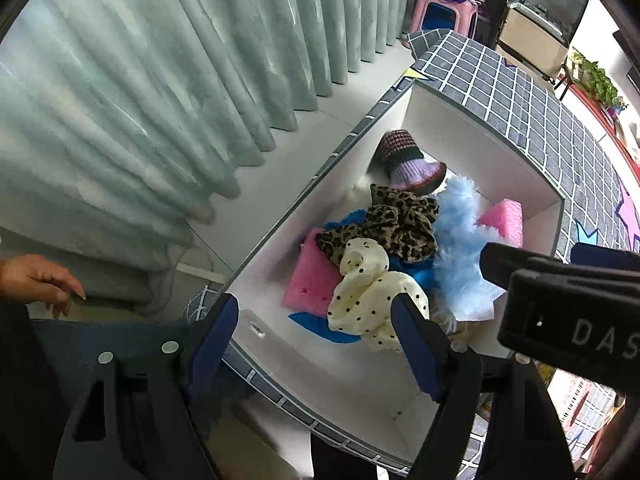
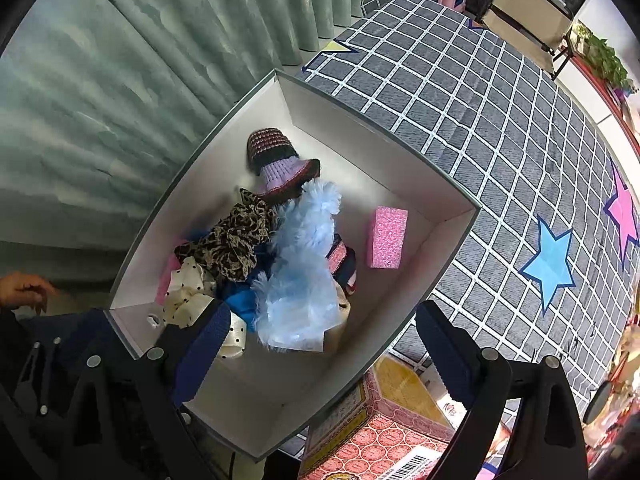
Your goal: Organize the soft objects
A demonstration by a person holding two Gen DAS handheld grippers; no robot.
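Observation:
A white box (image 1: 472,152) (image 2: 360,136) sits on a grey checked tablecloth and holds soft things: a purple knitted hat (image 1: 404,160) (image 2: 276,160), a leopard-print cloth (image 1: 396,224) (image 2: 236,240), a cream polka-dot cloth (image 1: 368,288) (image 2: 188,292), a fluffy light-blue piece (image 1: 460,248) (image 2: 304,248), pink sponges (image 1: 312,280) (image 2: 387,237) and blue fabric (image 1: 324,326). My left gripper (image 1: 316,340) is open and empty above the box's near end. My right gripper (image 2: 320,340) is open and empty above the box; its body shows in the left wrist view (image 1: 560,292).
Green curtains (image 1: 160,80) hang to the left. The checked tablecloth (image 2: 480,120) with star shapes (image 2: 550,262) spreads right. A red patterned carton (image 2: 380,428) lies near the box. A pink stool (image 1: 440,12) stands at the back. A person's hand (image 1: 40,280) is at left.

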